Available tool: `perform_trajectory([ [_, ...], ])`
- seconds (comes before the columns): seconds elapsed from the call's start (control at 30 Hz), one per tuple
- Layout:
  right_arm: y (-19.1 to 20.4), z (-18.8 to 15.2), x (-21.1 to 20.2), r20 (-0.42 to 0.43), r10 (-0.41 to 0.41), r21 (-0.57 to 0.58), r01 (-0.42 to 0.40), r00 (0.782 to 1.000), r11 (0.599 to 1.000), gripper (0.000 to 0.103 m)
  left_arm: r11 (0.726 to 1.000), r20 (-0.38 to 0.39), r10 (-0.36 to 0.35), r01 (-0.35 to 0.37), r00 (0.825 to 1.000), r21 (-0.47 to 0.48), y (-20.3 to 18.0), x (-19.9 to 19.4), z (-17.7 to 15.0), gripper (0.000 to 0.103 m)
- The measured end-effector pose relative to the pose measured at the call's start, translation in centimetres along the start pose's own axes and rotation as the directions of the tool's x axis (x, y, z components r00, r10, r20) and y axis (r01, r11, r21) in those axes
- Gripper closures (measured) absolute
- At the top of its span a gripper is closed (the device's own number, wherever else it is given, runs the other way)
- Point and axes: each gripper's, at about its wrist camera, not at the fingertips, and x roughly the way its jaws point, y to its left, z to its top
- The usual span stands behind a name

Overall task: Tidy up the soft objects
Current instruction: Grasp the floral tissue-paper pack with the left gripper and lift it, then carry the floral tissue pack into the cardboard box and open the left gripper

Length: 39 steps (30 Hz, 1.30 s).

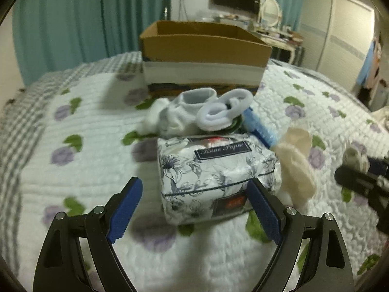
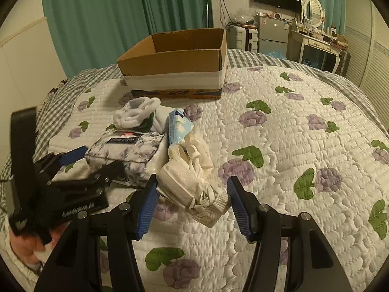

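we see a bed with a white quilt printed with purple flowers, soft things piled near its middle. far left in the right wrist view, our left gripper comes in dark and blurred, jaws spread, straddling the near end of the tissue pack. in its own view the left gripper is released, blue pads wide apart, right pad at the pack's near corner and left pad clear of it; nothing is pinched. the tissue pack lies flat on the quilt, flowered wrap, label up. behind it sit white socks, one rolled into a loop on something dark green, just in front of the cardboard box, which stands open. right of the socks a blue packet leans against the pack's far side. next, the cream cloth bundle with straps, crumpled, touching the pack's right side. our right gripper has its jaws around the bundle's near end; left pad looks to touch it, right pad shows a gap, so we cannot tell if it is grasped. at the right edge of the left wrist view, the right gripper is only a dark shape.
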Motion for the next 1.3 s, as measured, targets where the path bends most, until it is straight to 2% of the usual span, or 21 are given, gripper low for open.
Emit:
perform_trajectory([
  [0.2,1.2,-0.2,1.1,-0.021,-0.025,-0.050,0.024,0.999,0.998,0.046,0.993,-0.024,-0.108,0.107,0.994,-0.042,0.8,2.3,0.4,0.014],
  [0.33,1.8,-0.2,1.6,-0.026,-0.040,-0.083,0.038,0.999,0.996,0.046,0.990,-0.039,-0.133,0.131,0.990,-0.046,0.9,2.7,0.2,0.020],
  [0.43,1.8,-0.1,1.5,-0.021,-0.040,-0.082,0.038,0.999,0.996,0.046,0.992,-0.044,-0.122,0.120,0.992,-0.040,0.8,2.0,-0.1,0.031],
  [0.5,1.7,-0.1,1.2,-0.010,-0.039,-0.080,0.038,0.999,0.996,0.046,0.994,-0.036,-0.105,0.104,0.994,-0.034,0.7,1.1,-0.2,0.042],
  [0.57,1.7,0.0,0.8,0.002,-0.041,-0.083,0.041,0.999,0.996,0.046,0.996,-0.024,-0.086,0.085,0.996,-0.024,0.6,0.1,-0.4,0.047],
  [0.73,1.7,0.3,-0.6,0.044,-0.026,-0.084,0.030,0.999,0.996,0.046,0.999,0.014,-0.026,0.025,1.000,0.037,-0.5,-3.1,-0.7,0.051],
  [0.83,2.1,0.9,-1.7,0.072,-0.005,-0.099,0.012,0.997,0.995,0.046,0.999,0.044,-0.010,0.008,0.999,0.043,-0.7,-5.4,-0.3,0.052],
  [1.03,3.6,4.7,-4.5,0.158,0.037,-0.196,-0.005,0.987,0.981,0.046,0.995,0.133,0.031,-0.043,0.991,0.086,-1.0,-9.5,2.4,0.052],
  [1.13,3.7,7.9,-5.6,0.190,0.054,-0.224,-0.011,0.980,0.975,0.046,0.993,0.172,0.039,-0.058,0.984,0.106,-1.4,-10.9,4.5,0.052],
  [1.3,3.8,15.2,-7.5,0.336,0.002,-0.275,0.097,0.942,0.956,0.046,0.991,0.274,0.023,-0.058,0.962,0.121,-2.2,-13.0,9.1,0.052],
])
